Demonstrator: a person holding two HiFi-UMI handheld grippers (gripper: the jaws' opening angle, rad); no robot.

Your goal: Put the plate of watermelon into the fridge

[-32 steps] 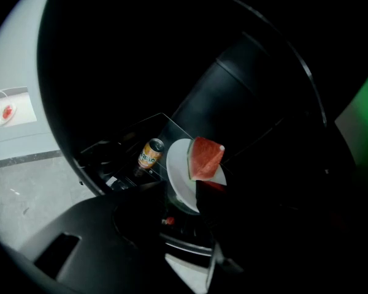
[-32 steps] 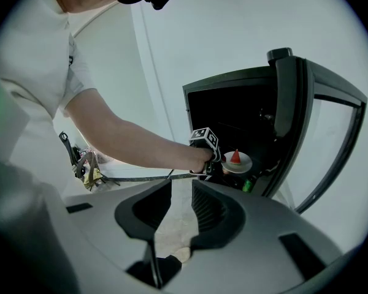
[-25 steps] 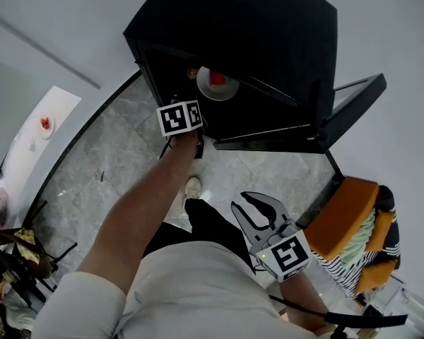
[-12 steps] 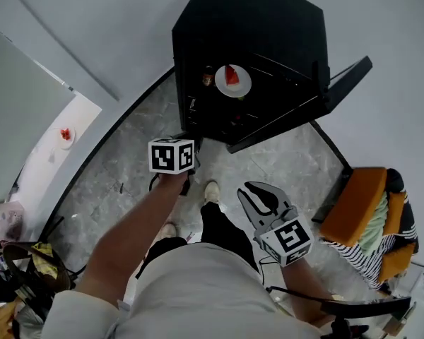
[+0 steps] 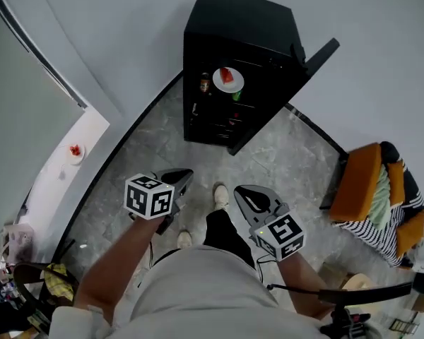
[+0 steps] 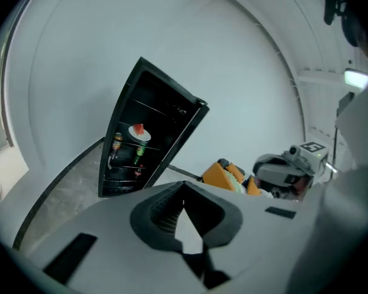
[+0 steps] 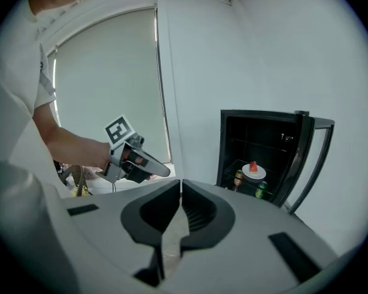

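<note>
A grey marbled floor ran from under my feet to a white wall, where the black fridge stood with its door swung open to the right. The plate of watermelon sat on an upper shelf inside the fridge, well apart from both my tongs, which I held low by my legs with their tips toward it. My left gripper had its jaws pressed together with nothing between them. My right gripper was likewise closed to a bare slit and empty. The two hung side by side, not touching, with the plate far beyond them.

Inside the fridge, a brown bottle stood just left of the plate and a green can just below it; I couldn't tell which shelf each was on. On a white counter off to my left lay a second small plate with something red on it. To my right stood an orange chair heaped with striped cloth.
</note>
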